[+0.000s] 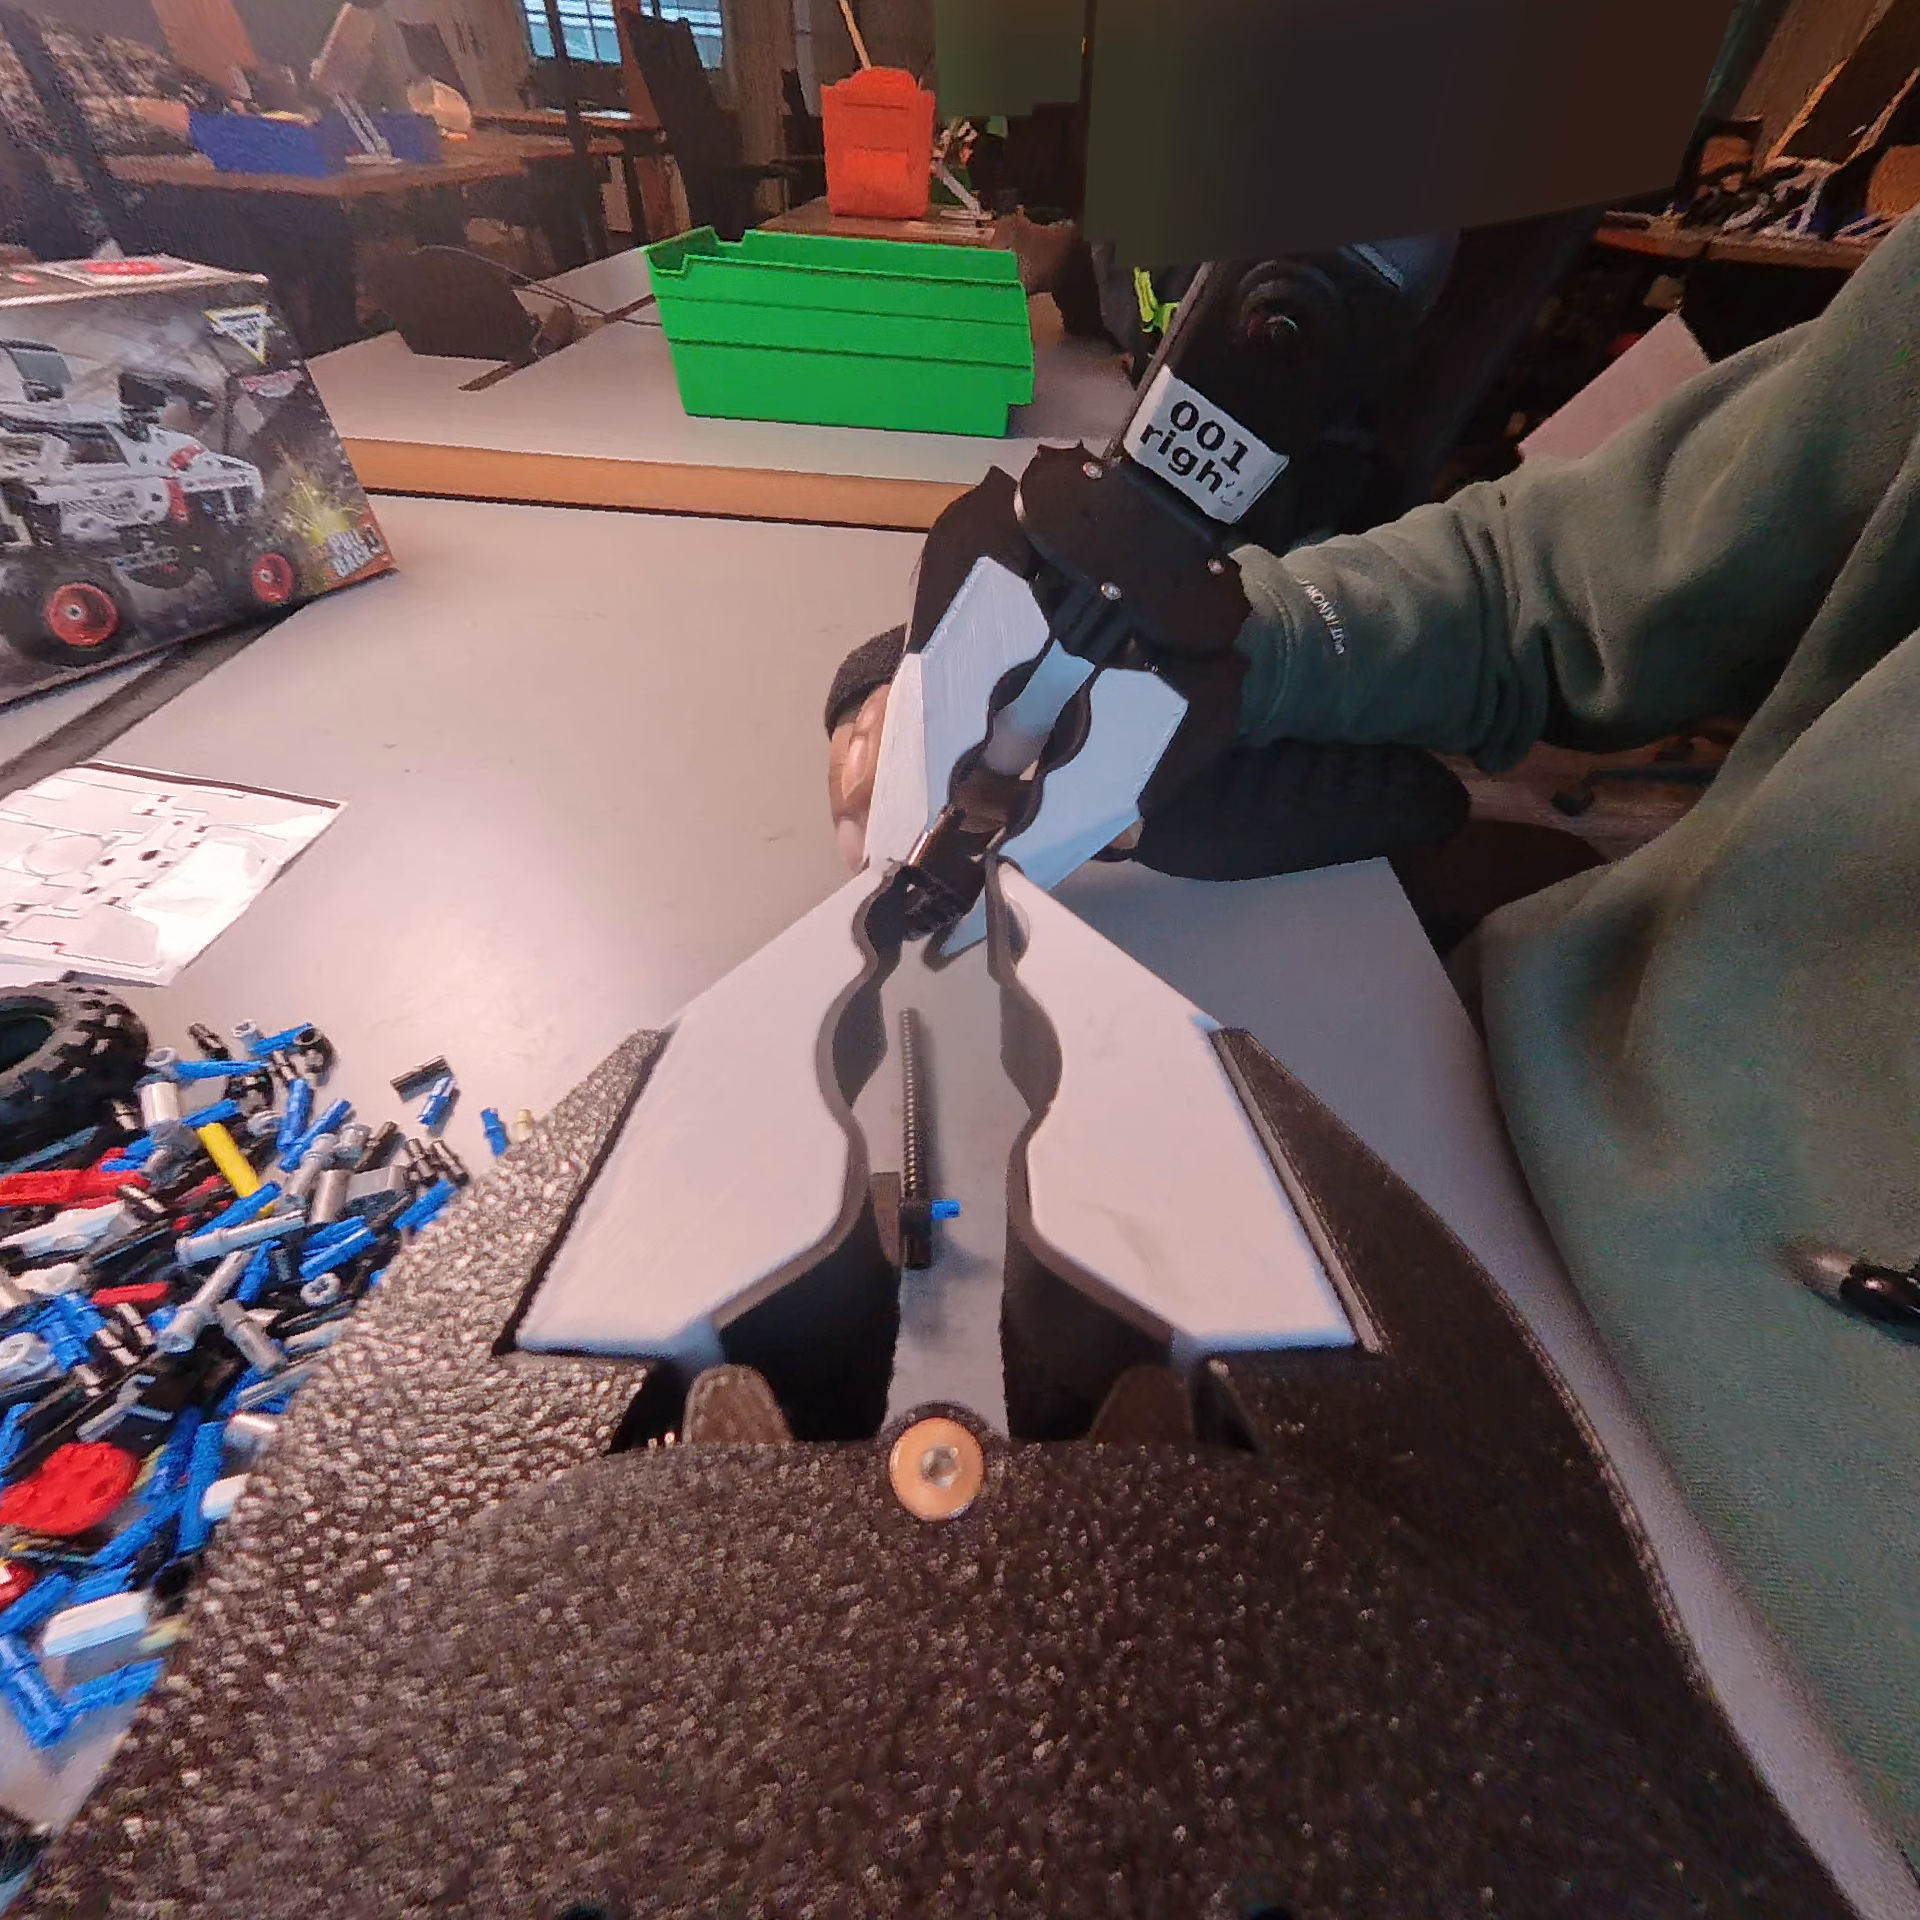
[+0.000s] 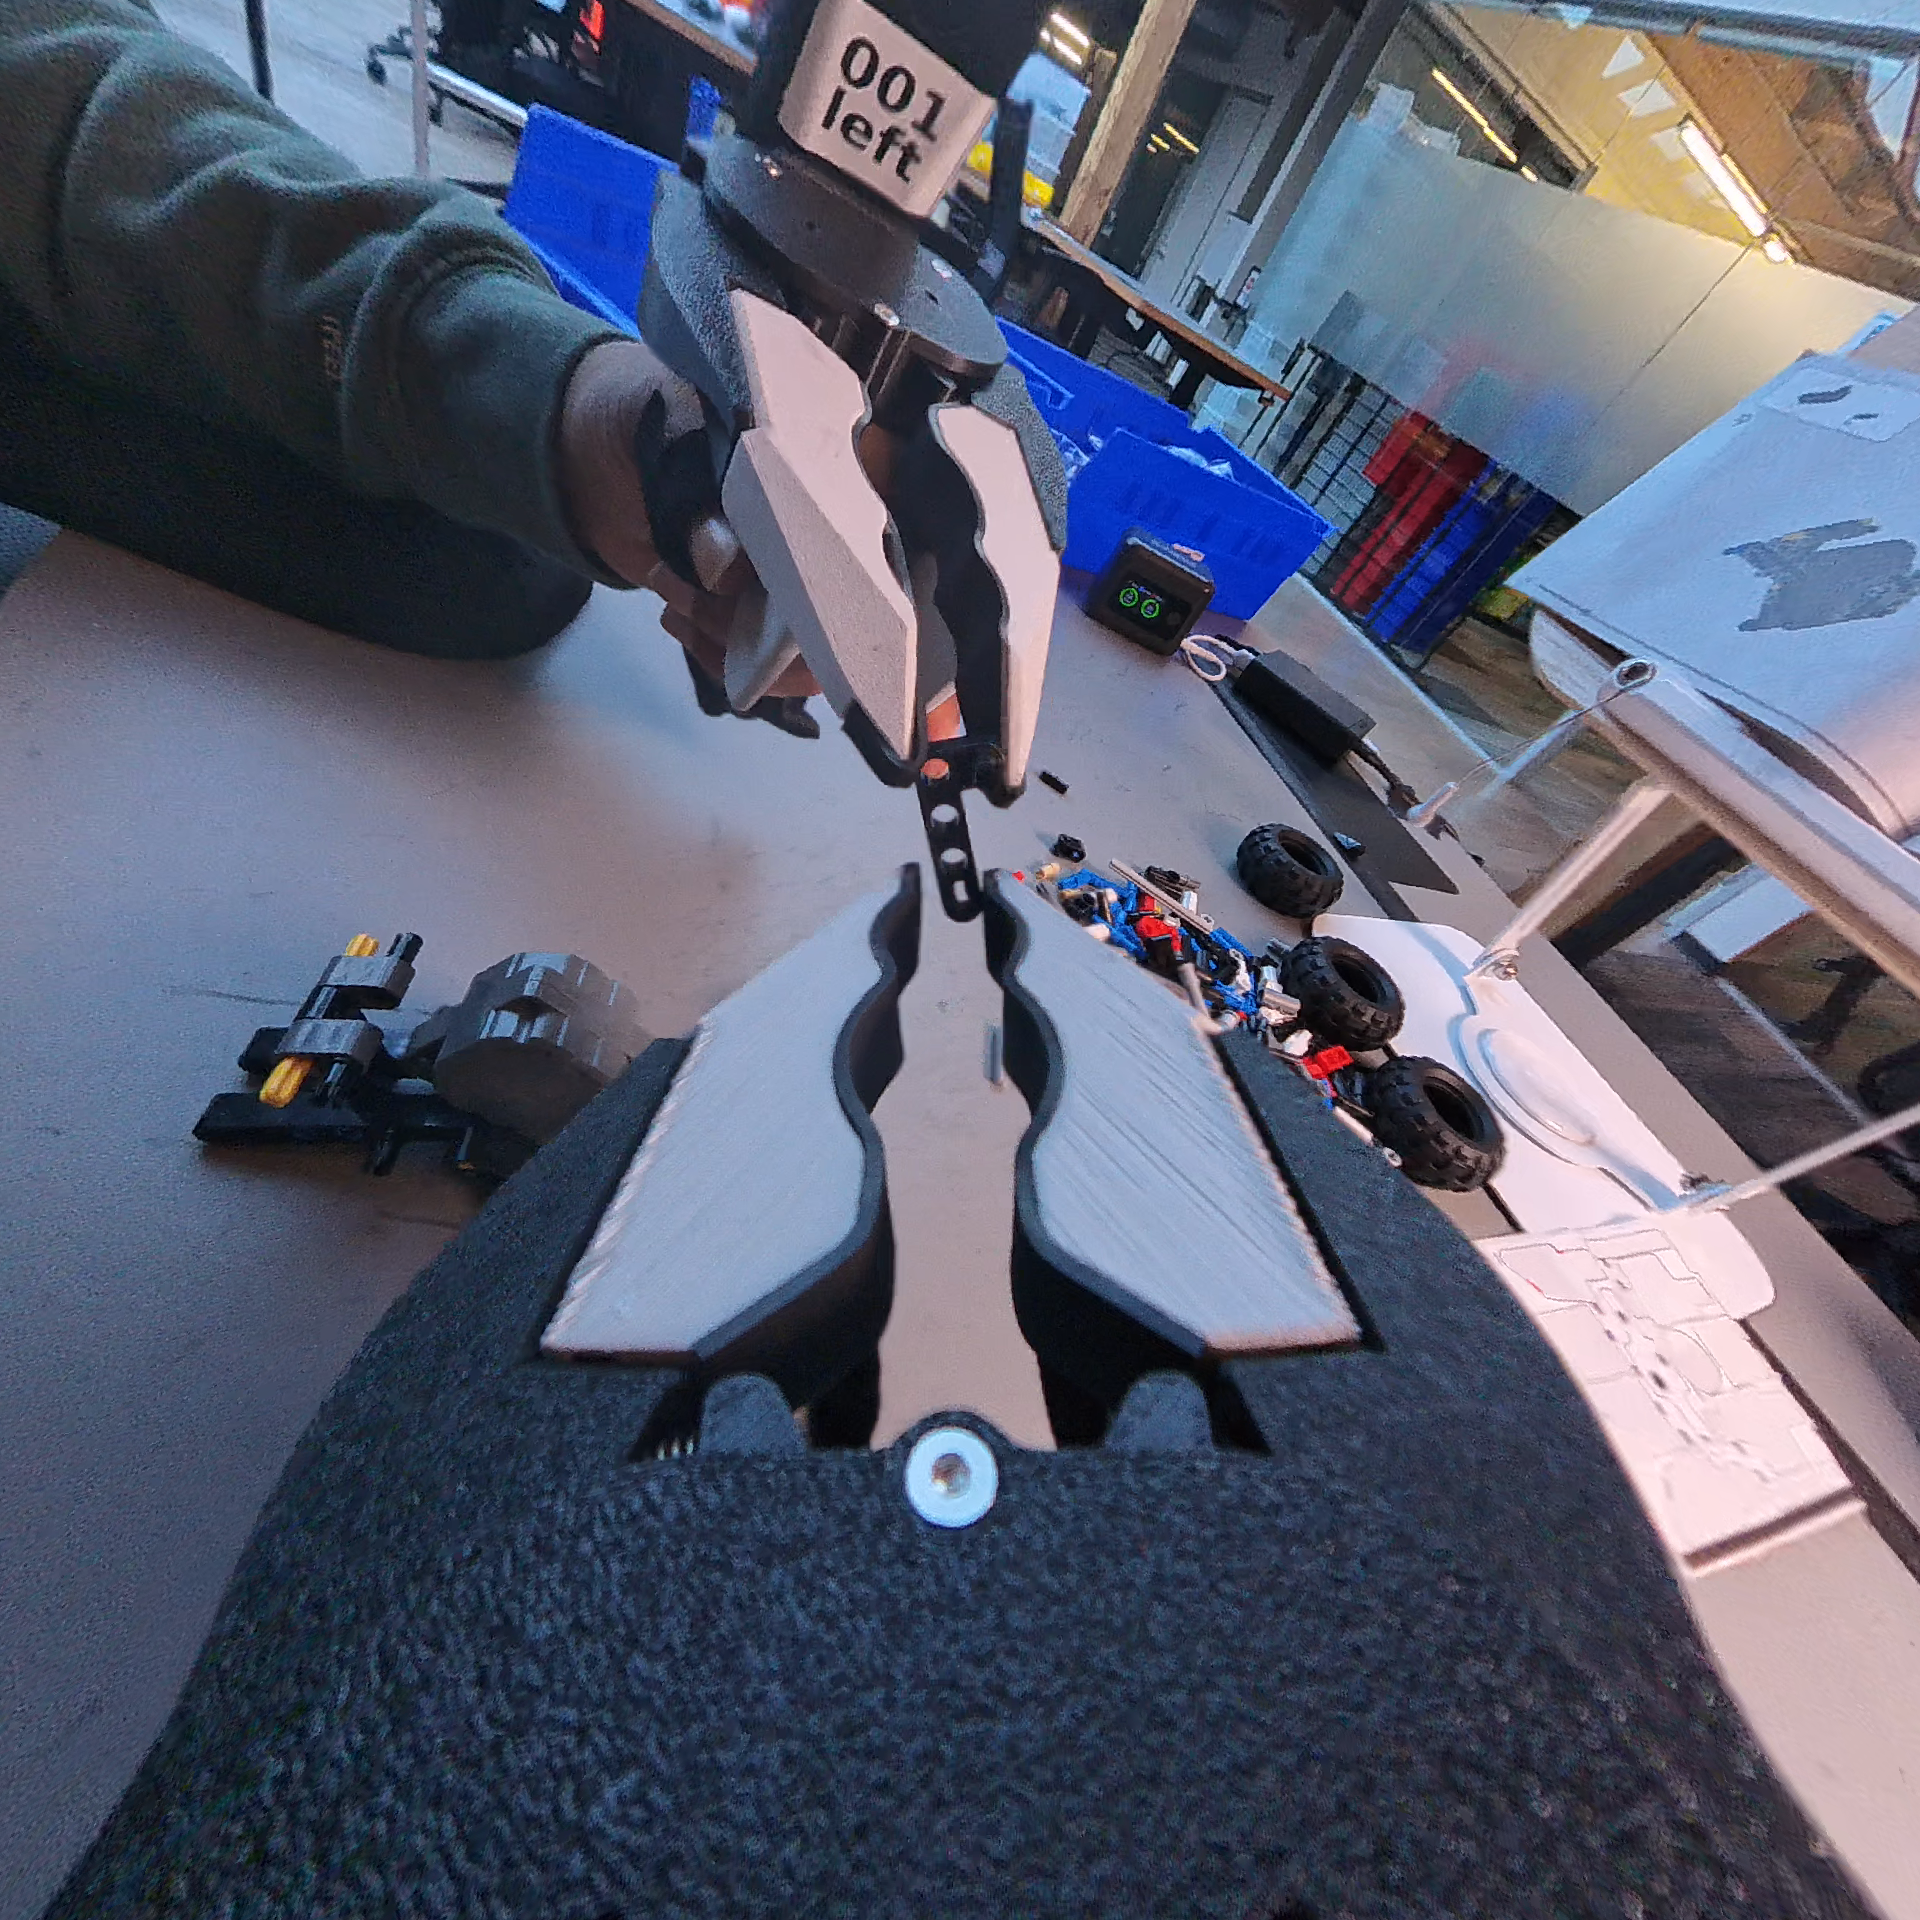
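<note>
A black beam with holes (image 2: 948, 842) is held between both grippers above the grey table (image 2: 312, 831). My left gripper (image 1: 940, 896) is shut on one end of the beam (image 1: 920, 902); it also shows in the right wrist view (image 2: 951, 767), held in a hand. My right gripper (image 2: 951, 896) is shut on the other end; in the left wrist view (image 1: 971, 821) it comes in from the upper right, held in a gloved hand with a green sleeve (image 1: 1558, 603). A black ridged axle with a blue pin (image 1: 914, 1122) lies on the table under my left fingers.
A pile of blue, black, red and grey small parts (image 1: 156, 1247) and a tire (image 1: 52, 1060) lie left. A part-built black assembly with yellow axles (image 2: 416, 1049), three tires (image 2: 1345, 992), a printed sheet (image 1: 135, 873), a toy truck box (image 1: 156, 468) and green bins (image 1: 842, 332) stand around. Left and right tips are no more than a few centimetres apart. The tire (image 1: 52, 1060) is about 25 centimetres from both grippers' fingertips. It turns up in the right wrist view (image 2: 1415, 1103) as well.
</note>
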A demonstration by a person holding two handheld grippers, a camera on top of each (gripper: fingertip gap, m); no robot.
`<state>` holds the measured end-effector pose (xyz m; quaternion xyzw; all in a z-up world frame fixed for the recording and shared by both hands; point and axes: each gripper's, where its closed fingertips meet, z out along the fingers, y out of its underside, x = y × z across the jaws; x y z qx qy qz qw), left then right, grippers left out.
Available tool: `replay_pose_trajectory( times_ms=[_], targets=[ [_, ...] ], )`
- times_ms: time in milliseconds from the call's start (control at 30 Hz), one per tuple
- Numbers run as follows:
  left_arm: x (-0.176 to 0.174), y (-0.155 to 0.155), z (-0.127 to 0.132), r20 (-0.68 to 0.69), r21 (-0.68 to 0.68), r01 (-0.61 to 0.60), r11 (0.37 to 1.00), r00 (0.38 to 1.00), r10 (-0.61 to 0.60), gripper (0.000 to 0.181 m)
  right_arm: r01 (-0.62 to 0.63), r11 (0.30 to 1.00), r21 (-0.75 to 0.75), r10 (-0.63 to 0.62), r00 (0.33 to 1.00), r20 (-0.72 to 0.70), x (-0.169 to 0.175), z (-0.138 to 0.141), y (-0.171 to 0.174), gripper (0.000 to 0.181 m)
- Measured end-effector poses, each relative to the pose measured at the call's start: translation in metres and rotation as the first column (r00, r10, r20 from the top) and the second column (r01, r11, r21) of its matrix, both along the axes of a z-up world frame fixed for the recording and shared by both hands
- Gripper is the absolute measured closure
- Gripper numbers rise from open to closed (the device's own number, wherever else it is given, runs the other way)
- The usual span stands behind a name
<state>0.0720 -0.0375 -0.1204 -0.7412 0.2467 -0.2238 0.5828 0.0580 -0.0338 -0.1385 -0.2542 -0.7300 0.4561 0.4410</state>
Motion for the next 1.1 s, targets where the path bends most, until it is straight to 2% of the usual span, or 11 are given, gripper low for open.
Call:
replay_pose_trajectory(
  times_ms=[67, 133, 367, 600, 667, 767, 867, 933, 1033, 1100],
  targets=[
    [-0.007, 0.002, 0.0, -0.059, 0.029, -0.047, 0.998, 0.997, 0.049, 0.167, -0.046, 0.991, -0.126, 0.051, 0.998, 0.039, 0.005, 0.009, 0.0, 0.157],
    [-0.007, 0.0, -0.002, -0.109, 0.034, -0.047, 0.998, 0.993, 0.05, 0.168, -0.06, 0.978, -0.199, 0.07, 0.997, 0.042, 0.008, 0.016, 0.003, 0.161],
    [-0.001, 0.0, -0.013, -0.255, 0.044, -0.055, 0.998, 0.965, 0.064, 0.168, -0.084, 0.983, -0.164, 0.091, 0.995, 0.034, 0.009, 0.013, -0.004, 0.177],
    [0.003, -0.003, -0.013, -0.33, 0.078, -0.046, 0.996, 0.941, 0.07, 0.168, -0.108, 0.983, -0.148, 0.116, 0.992, 0.048, 0.011, 0.011, -0.009, 0.177],
    [0.008, -0.008, -0.008, -0.302, 0.094, -0.01, 0.996, 0.953, 0.038, 0.168, -0.149, 0.974, -0.172, 0.158, 0.987, 0.04, 0.015, 0.015, -0.013, 0.177],
    [0.014, -0.019, 0.002, -0.114, 0.029, 0.073, 0.997, 0.991, -0.069, 0.167, -0.207, 0.962, -0.176, 0.211, 0.977, 0.007, 0.022, 0.023, -0.019, 0.178],
    [0.018, -0.028, 0.01, 0.049, -0.001, 0.15, 0.989, 0.988, -0.149, 0.149, -0.287, 0.92, -0.266, 0.295, 0.956, -0.011, 0.034, 0.036, -0.027, 0.178],
    [0.023, -0.029, 0.01, -0.004, 0.031, 0.149, 0.988, 0.989, -0.149, 0.149, -0.315, 0.892, -0.324, 0.333, 0.943, -0.002, 0.038, 0.04, -0.032, 0.178],
    [0.033, -0.029, 0.005, -0.151, 0.063, 0.151, 0.987, 0.979, -0.14, 0.168, -0.334, 0.857, -0.394, 0.372, 0.928, 0.023, 0.039, 0.04, -0.035, 0.178],
    [0.036, -0.031, 0.001, -0.221, 0.063, 0.152, 0.986, 0.966, -0.134, 0.174, -0.335, 0.838, -0.431, 0.394, 0.918, 0.053, 0.039, 0.037, -0.035, 0.178]
  ],
)
